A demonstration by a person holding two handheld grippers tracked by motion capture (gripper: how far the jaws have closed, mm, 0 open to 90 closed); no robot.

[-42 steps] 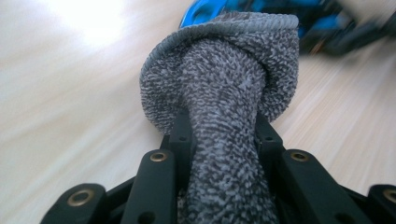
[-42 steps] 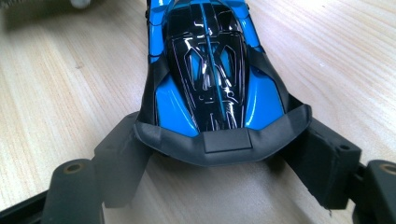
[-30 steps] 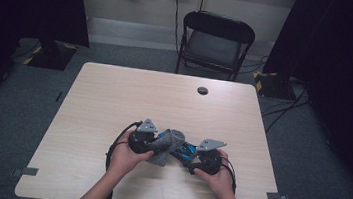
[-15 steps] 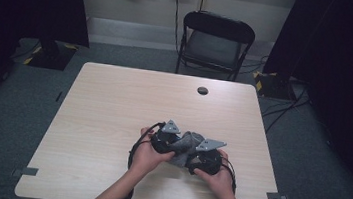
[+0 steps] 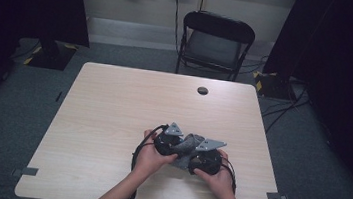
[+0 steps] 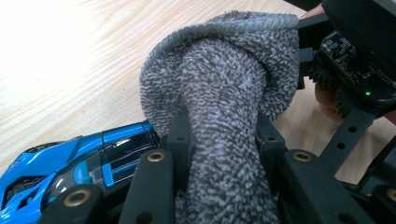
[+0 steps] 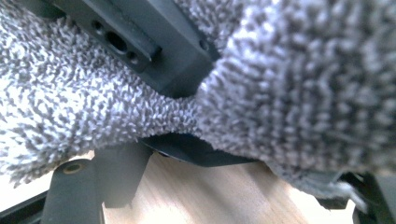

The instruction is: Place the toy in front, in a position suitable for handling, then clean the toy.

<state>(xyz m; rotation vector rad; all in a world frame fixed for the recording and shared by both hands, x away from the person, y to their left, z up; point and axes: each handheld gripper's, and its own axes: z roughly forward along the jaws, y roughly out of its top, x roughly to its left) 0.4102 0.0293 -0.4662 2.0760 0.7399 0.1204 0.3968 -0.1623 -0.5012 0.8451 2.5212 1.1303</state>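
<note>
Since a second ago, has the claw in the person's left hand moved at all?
Yes. In the high view the left claw, clamping the grey cloth, has slid rightward across the table, closing up against the right claw below the table's round hole.

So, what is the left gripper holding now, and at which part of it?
The left gripper holds a grey terry cloth, its jaws pinching a bunched, folded middle part; the rest bulges out beyond the jaws. A blue toy car lies beside it, not held.

Grey cloth [image 6: 224, 93], speckled light and dark in its looped pile, sits between black jaws. Toy car [image 6: 70, 163] shows glossy bright blue with black panels. Worktop [image 5: 113, 102] is pale wood grain with a small black disc [image 5: 202, 90]; chair [image 5: 216, 38] behind is black.
</note>
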